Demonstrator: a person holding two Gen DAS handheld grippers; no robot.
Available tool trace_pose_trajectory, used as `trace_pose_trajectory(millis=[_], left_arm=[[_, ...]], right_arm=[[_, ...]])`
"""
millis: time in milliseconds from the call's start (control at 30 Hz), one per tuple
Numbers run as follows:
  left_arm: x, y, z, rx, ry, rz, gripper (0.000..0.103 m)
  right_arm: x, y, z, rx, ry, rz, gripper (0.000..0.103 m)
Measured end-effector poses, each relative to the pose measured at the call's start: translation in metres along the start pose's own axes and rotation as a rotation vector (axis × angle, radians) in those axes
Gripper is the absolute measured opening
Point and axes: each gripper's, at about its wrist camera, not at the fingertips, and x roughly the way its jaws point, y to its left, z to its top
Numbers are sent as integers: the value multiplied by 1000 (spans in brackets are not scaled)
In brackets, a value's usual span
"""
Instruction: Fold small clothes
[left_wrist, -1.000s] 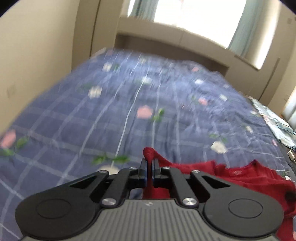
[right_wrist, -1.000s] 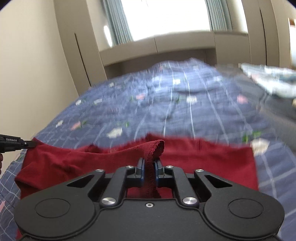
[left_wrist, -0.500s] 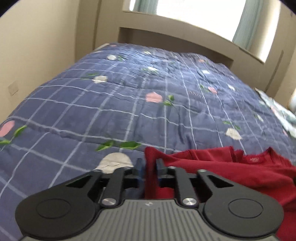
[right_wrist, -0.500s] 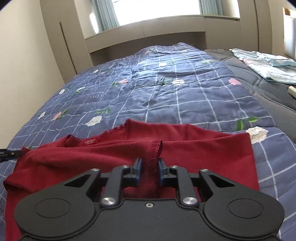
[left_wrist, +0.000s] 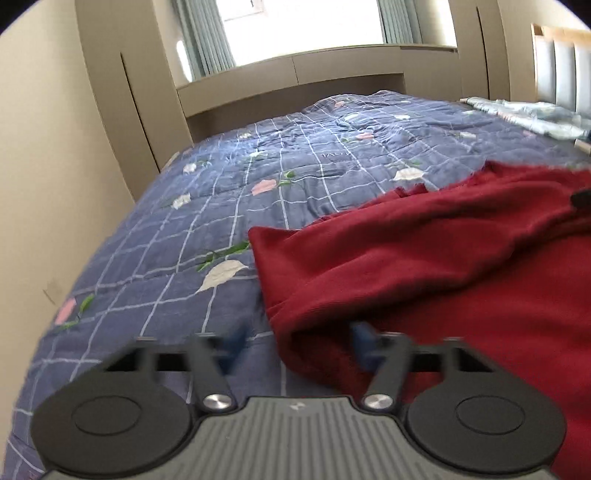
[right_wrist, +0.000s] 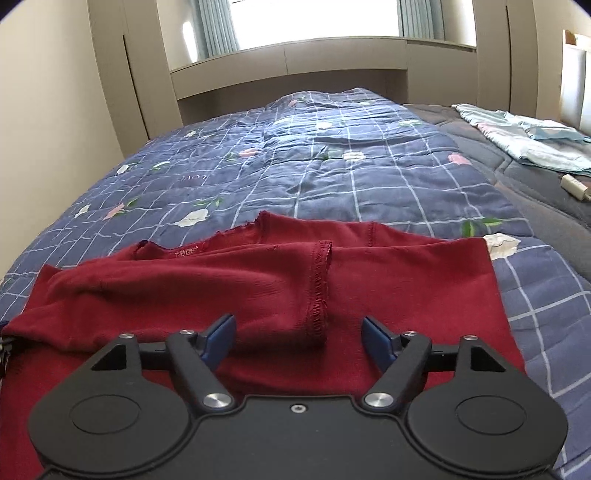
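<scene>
The red garment (right_wrist: 280, 288) lies on the blue checked quilt (right_wrist: 332, 162) of the bed, spread flat at the near end, because a soft wide surface lets the cloth be laid out and creased. One sleeve (right_wrist: 258, 291) is folded across the body of the garment, its stitched cuff (right_wrist: 320, 284) ending near the garment's middle; that is the first narrowing fold, judged from how it lies.

The right gripper (right_wrist: 298, 334) hovers just short of that cuff. Its jaws have just been opening and now stand wide, with the cuff lying loose between them and neither blue pad pressing it, so the sleeve looks freshly let go.

The left gripper (left_wrist: 295, 343), blurred, sits at the garment's left edge. Its jaws have also been opening and stand partly apart, holding nothing; the folded edge of the garment lies between them untouched. The other side of the garment probably comes next.
</scene>
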Motion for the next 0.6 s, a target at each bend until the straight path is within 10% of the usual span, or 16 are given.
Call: trace_pose_trajectory(millis=[133,367,433,567,600], left_arm=[[-2,-2,4,-36,-49,44,6],[3,-3,-16,20,-5,29,6],[-3,6,-16,-32,-9,-10,14],[-27,29,-9,-223,-32,-84,99],[-31,34,-6,-287,-52,-99,100]], right_arm=[[0,-4,2,10,-6,-14,78],[0,-11,-2,14,-7,-72,81],[-4,-11,2,-4,-42,-67,86],[0,-7,15,-10,-75,-71,94],[4,-5,18,-15,-75,-78,96]])
